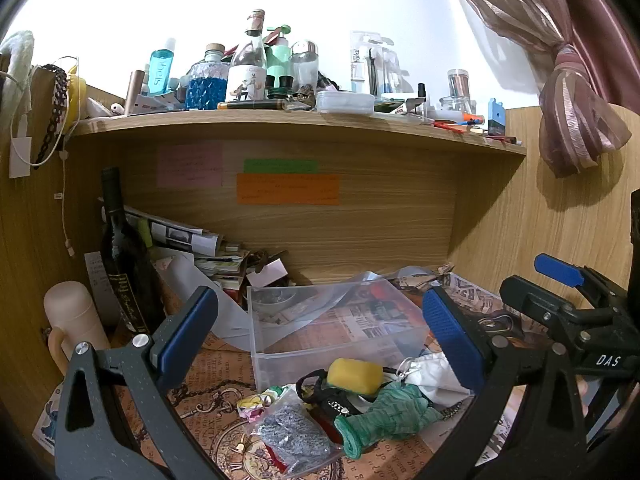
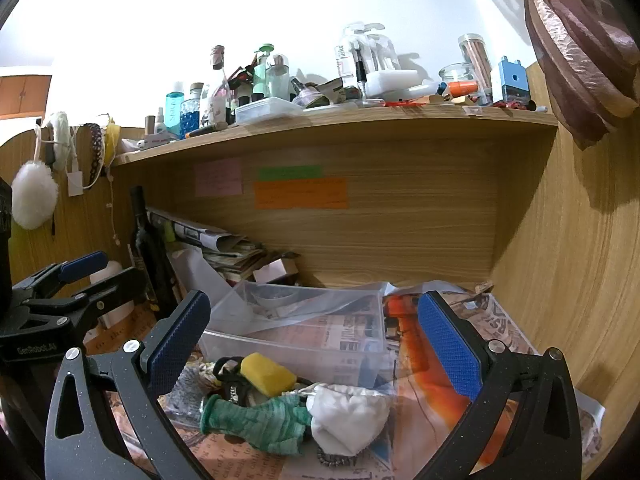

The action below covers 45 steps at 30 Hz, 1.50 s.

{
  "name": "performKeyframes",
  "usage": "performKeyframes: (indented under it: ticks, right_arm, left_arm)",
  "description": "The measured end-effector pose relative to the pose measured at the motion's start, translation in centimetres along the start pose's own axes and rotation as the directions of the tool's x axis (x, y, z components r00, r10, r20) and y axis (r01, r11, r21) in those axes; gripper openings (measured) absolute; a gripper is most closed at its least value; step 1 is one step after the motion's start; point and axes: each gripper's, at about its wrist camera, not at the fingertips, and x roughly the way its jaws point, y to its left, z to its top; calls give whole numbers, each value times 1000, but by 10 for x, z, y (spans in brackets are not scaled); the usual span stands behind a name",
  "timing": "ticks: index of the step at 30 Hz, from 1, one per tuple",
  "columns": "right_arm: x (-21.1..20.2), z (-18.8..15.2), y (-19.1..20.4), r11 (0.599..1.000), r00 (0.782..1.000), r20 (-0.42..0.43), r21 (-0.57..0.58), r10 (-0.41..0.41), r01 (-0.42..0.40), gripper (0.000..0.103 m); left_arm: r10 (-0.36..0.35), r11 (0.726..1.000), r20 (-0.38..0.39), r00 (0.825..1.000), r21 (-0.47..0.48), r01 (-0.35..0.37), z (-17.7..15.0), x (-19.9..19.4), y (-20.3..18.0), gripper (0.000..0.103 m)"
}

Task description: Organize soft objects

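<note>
- Two grippers, both wide open & holding nothing: left gripper [image 1: 320,336] and right gripper [image 2: 316,340] hover just above the soft pile at the front of the worktop [image 2: 440,408]
- Soft things lie bunched in front of the clear bin [image 1: 332,320]: yellow sponge [image 1: 354,376], green glove [image 1: 384,416], white cloth [image 2: 348,416], all touching or overlapping; bin looks to hold none of them yet
- Risk: black cord [image 1: 316,384] runs under the sponge, so a grab there may drag the tangle along
- Risk: glove and cloth overlap, so a pinch on one prob lifts both; light bin may slide if nudged
- Left view only: bagged grey scrubber [image 1: 294,436] w/ crumpled wrapper [image 1: 256,402] beside it
- Right view only: white pompom [image 2: 34,196] hanging on side wall; cloth shown whole, not half hidden behind a finger
</note>
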Motion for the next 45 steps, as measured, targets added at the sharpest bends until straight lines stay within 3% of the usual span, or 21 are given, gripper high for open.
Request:
performKeyframes:
  ticks: [34,39,45]
  right_arm:
    - [0,0,-2,1000,1000,-3,9,5,-5,103]
    - [9,-6,-6,1000,999,-35,9,-4,4,103]
    - [29,-25,-23,999,990,-140,22,-28,31,103]
  left_arm:
    - [6,1000,-12,1000,-9,-6,-3,3,4,103]
    - [17,1000,-52,999,-9,-18,-12,11,10,103]
    - [18,999,-180,983,-28,-23,-38,34,25,103]
